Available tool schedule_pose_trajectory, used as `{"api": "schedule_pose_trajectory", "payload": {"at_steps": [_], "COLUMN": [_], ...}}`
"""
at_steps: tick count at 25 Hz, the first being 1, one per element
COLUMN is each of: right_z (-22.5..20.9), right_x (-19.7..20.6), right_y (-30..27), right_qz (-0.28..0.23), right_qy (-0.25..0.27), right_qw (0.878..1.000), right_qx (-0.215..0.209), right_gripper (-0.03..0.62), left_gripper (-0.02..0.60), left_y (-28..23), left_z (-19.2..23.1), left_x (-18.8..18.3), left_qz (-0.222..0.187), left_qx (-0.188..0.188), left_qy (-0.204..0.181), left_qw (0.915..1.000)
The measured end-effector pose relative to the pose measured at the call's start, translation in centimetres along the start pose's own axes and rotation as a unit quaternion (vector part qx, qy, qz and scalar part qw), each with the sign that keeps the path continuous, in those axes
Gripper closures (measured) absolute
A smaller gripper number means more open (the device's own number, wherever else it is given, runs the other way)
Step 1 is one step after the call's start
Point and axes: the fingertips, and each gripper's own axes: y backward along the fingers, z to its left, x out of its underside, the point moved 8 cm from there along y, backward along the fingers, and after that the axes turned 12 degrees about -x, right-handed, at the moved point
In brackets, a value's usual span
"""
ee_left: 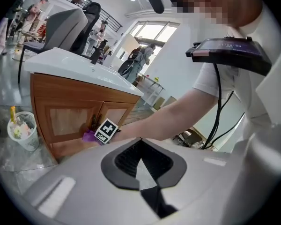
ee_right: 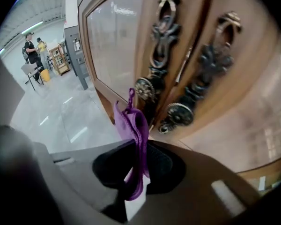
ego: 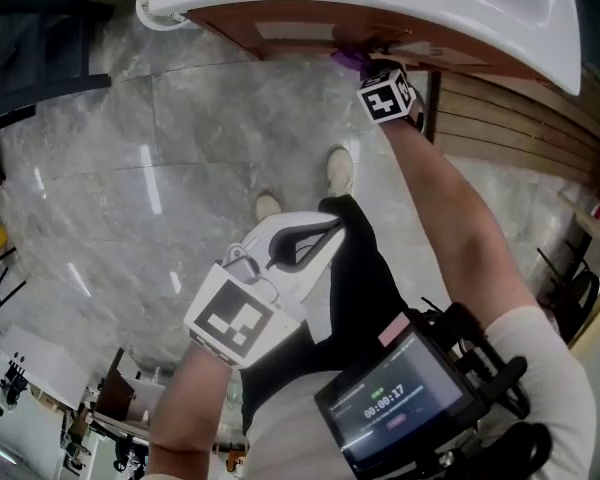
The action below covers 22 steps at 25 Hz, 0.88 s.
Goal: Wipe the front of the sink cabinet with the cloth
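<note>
the right tool [ee_right: 136, 182] is pinching the purple cloth [ee_right: 131, 125] between its jaws. the cloth stands up out of the jaws as a narrow folded strip, with its long axis pointing toward the front of the sink cabinet [ee_right: 112, 41]. that front lies directly ahead of the right tool and close to it. the free end of the cloth sits just beside the lower ends of the two ornate door handles [ee_right: 161, 46], at the seam between the doors. whether it touches the wood cannot be confirmed from the right gripper view. in the head view your right arm is stretched forward nearly straight, reaching under the rim of the white basin [ego: 460, 8], so this arm is the nearer one and should make the wiping stroke. the left tool [ee_left: 143, 172] has its jaws pressed together on nothing. it is held back at your body on a bent arm, well apart from the cabinet.
</note>
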Motion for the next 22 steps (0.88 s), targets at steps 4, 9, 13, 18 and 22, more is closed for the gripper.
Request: {"api": "schedule_pose_trajectory", "payload": {"at_steps": [4, 9, 13, 18, 22], "right_z": [-3.3, -7.5, -10.9, -15.0, -17.7], "right_x": [3.4, 7.0, 9.3, 12.7, 15.2], "right_y": [1.6, 3.9, 6.0, 7.8, 8.9], "right_qz": [0.006, 0.011, 0.011, 0.023, 0.035], "right_qy": [-0.019, -0.046, -0.063, -0.090, -0.111], "right_qw": [1.000, 0.998, 0.997, 0.993, 0.990], "right_qx": [0.011, 0.032, 0.052, 0.071, 0.080], "right_gripper": [0.539, 0.539, 0.539, 0.539, 0.539], "left_gripper": [0.577, 0.577, 0.577, 0.577, 0.577], "left_y": [-2.5, -5.4, -7.9, -10.9, -13.0], "left_z": [-1.9, -3.6, -5.0, -6.4, -7.0], "left_x": [-1.0, -2.1, -2.9, -4.3, -5.5], "left_qz": [0.008, 0.020, 0.032, 0.040, 0.048], "left_qx": [0.017, 0.039, 0.058, 0.072, 0.082], "left_qy": [-0.015, -0.027, -0.034, -0.044, -0.055], "left_qw": [0.9997, 0.9987, 0.9972, 0.9956, 0.9939]}}
